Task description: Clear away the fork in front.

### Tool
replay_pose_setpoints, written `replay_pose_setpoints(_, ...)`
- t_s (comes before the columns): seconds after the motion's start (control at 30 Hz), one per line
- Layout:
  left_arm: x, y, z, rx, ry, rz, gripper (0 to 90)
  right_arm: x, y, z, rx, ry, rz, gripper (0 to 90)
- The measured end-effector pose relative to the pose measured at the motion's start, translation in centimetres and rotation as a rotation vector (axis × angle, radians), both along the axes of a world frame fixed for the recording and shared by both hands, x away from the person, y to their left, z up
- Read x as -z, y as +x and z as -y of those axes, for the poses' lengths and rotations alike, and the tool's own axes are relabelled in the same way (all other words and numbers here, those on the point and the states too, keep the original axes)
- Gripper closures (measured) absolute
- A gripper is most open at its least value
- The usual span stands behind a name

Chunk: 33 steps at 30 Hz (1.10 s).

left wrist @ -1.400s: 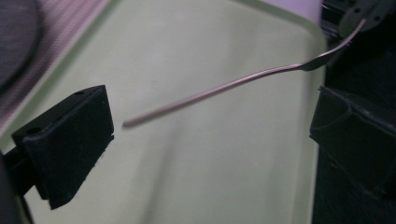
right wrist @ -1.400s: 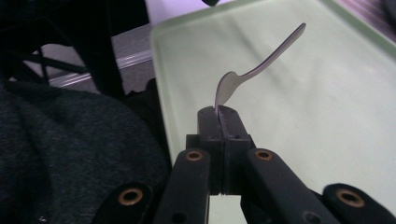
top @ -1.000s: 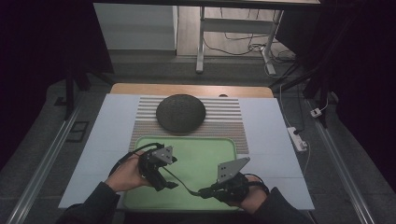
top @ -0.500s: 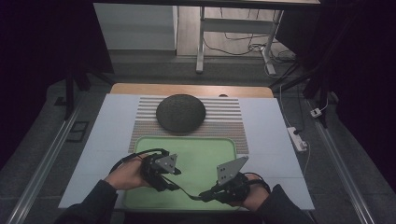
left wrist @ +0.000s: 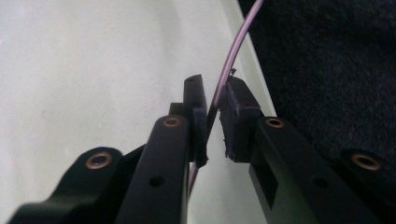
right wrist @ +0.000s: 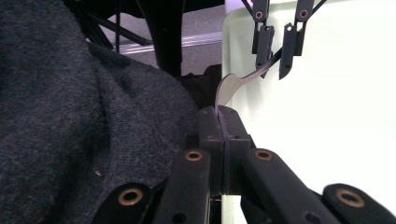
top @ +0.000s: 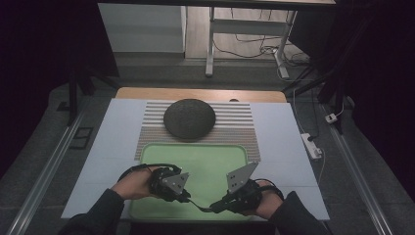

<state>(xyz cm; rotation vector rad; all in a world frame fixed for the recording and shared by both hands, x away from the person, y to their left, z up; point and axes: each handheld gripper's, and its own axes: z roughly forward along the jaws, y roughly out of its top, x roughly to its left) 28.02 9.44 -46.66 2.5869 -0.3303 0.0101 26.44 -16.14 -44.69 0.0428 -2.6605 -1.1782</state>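
The left gripper [top: 182, 195] has its fingers [left wrist: 196, 116] narrowly parted around a thin metal utensil [right wrist: 236, 81] — seemingly a spoon — low over the green tray [top: 210, 156]. The right gripper [top: 219, 205] pinches its other end tight. This looks like a hand-over; next, one side must let go cleanly.
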Motion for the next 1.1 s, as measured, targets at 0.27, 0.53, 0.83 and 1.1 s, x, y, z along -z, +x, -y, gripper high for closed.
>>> replay_pose_setpoints(0.27,-0.2,-0.9,0.6,0.067,0.046,-0.026,86.7,0.1,0.4,0.4,-0.007,0.011,-0.028,84.8)
replay_pose_setpoints(0.53,-0.7,-0.4,0.4,-0.048,0.06,-0.083,86.8,-0.4,1.0,1.2,0.104,0.042,0.011,66.3)
replay_pose_setpoints(0.83,-0.7,0.9,-1.0,-0.293,0.056,-0.144,86.6,-1.0,1.4,3.2,0.342,0.045,0.085,45.0)
replay_pose_setpoints(1.1,-0.3,1.6,-2.4,-0.516,0.068,-0.168,86.6,-1.2,1.3,5.5,0.596,0.031,0.07,27.3)
